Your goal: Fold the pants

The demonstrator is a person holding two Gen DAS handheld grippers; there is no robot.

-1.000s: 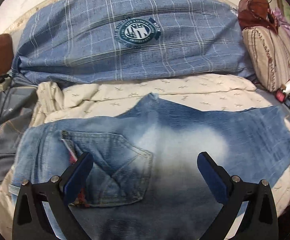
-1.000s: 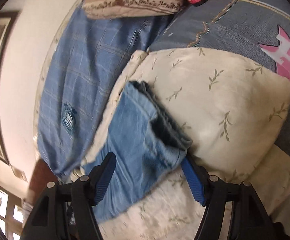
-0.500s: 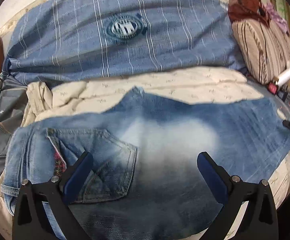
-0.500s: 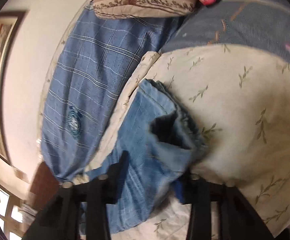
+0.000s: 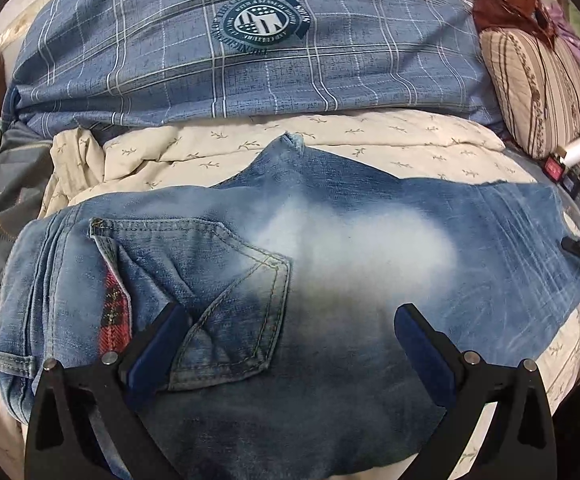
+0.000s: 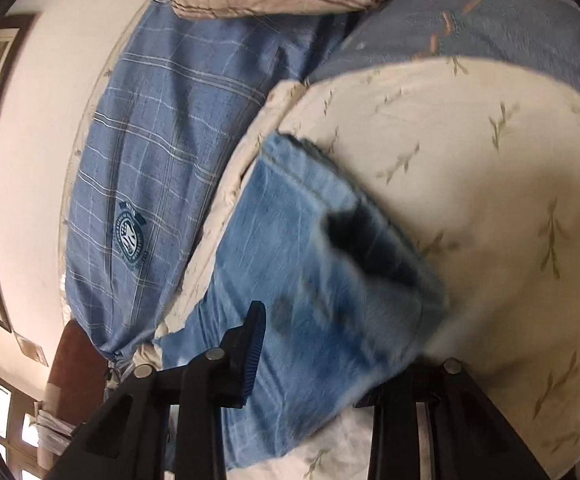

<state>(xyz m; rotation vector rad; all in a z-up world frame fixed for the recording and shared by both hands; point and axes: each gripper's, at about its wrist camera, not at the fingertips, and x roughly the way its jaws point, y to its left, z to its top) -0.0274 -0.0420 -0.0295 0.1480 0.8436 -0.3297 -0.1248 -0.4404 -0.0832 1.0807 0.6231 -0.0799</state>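
Your right gripper [image 6: 313, 356] has just been closing on the hem end of the jeans [image 5: 329, 280], which lie across the cream quilt [image 5: 369, 140], waist at its left edge. Your left gripper [image 5: 290, 344] hangs open above the back pocket [image 5: 226, 304] (nothing pinched). Lift now and the hem's lower layers may slip out, skewing the fold

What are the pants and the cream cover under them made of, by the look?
Pants: denim, likely cotton; twill weave, faded wash and contrast stitching on the pocket. Cream cover: soft woven fabric, matte, with printed or stitched leaf sprigs; fibre unclear.
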